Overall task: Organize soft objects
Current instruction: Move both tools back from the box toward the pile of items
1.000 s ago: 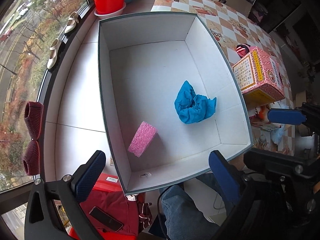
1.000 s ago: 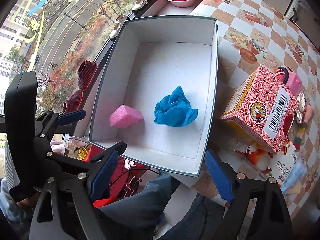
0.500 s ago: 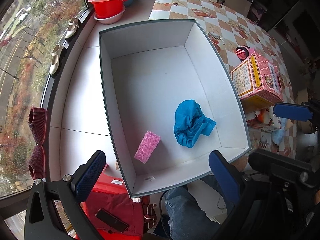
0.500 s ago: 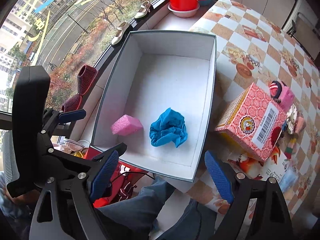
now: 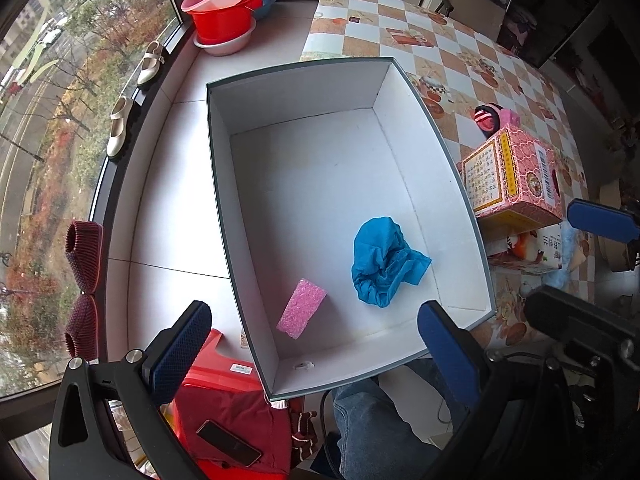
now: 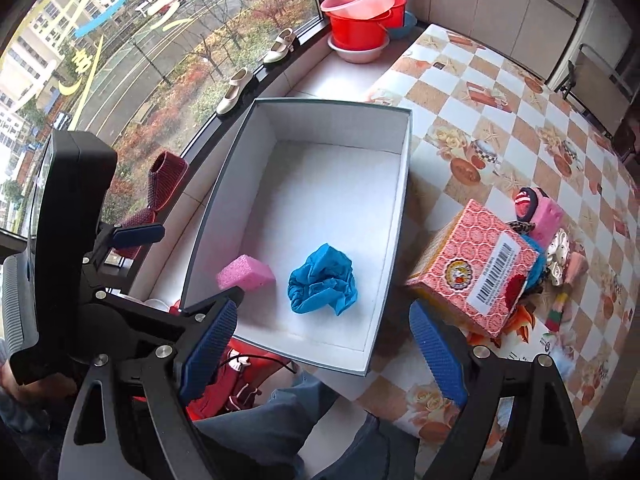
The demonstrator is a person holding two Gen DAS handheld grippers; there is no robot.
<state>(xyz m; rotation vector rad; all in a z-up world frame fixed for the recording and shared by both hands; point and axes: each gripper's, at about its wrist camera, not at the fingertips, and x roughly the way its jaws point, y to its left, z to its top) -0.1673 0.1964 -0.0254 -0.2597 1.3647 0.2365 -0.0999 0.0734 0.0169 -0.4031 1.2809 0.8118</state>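
Note:
A large white box (image 5: 224,168) (image 6: 404,208) with a dark rim stands between window sill and table. On its floor lie a pink sponge (image 5: 301,308) (image 6: 246,273) near the left wall and a crumpled blue cloth (image 5: 382,262) (image 6: 322,285) beside it. My left gripper (image 5: 314,356) hangs open above the box's near edge, nothing between its blue pads. My right gripper (image 6: 322,350) is open too, empty, above the near rim. More soft things, a pink sponge (image 6: 546,216) and small plush items (image 6: 566,260), lie on the table right of the box.
A pink patterned carton (image 5: 516,176) (image 6: 476,272) stands right of the box on the checked tablecloth (image 6: 500,120). Stacked red and pink basins (image 5: 224,12) sit at the far sill. Shoes (image 5: 120,128) and maroon slippers (image 5: 84,248) line the window. A person's jeans-clad leg (image 5: 372,420) is below.
Both grippers have risen away from the box, so it and its contents look smaller and more of the table shows. Sponge and cloth lie where they were. Jaws unchanged.

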